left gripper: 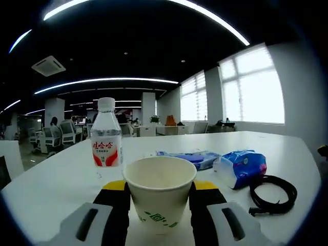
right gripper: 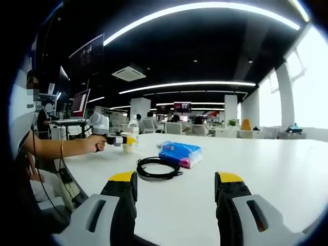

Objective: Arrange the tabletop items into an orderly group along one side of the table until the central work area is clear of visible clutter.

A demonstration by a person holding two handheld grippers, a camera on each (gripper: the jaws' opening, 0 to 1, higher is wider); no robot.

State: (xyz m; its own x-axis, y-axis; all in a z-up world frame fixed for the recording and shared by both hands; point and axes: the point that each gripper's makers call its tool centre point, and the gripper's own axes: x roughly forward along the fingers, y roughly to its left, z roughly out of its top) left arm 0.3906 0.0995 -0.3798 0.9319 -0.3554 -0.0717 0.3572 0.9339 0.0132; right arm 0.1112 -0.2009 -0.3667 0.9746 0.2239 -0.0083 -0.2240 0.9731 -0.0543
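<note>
Between the black, yellow-tipped jaws of the left gripper (left gripper: pixel 160 197), in the left gripper view, stands a white paper cup with a green printed mark (left gripper: pixel 159 193); the jaws sit against its two sides and appear clamped on it, though whether its base rests on the white tabletop (left gripper: pixel 56 179) or is lifted cannot be told. Just beyond the cup stands a clear plastic water bottle with a white cap and red label (left gripper: pixel 106 134), upright and apart from it. Farther out lie a flat blue-and-white plastic packet (left gripper: pixel 192 158), a blue soft tissue pack (left gripper: pixel 242 167) beside it, and a coiled black cable (left gripper: pixel 272 193) near the pack. The right gripper (right gripper: pixel 177 197), in the right gripper view, hangs with jaws wide apart and nothing between them, low over bare tabletop (right gripper: pixel 287 174), with the cable (right gripper: pixel 156 168) and tissue pack (right gripper: pixel 180 153) ahead. The step in hand, by judgement, is carrying the cup to a place in the group; the next move calls for setting it down upright next to the bottle without knocking that bottle. The table's near edge runs close by the person's forearm (right gripper: pixel 61 147) in the right gripper view, so items belong clear of it. Open surface lies broadly toward the windows (left gripper: pixel 253 87), giving the free gripper room to gather cable and pack.
</note>
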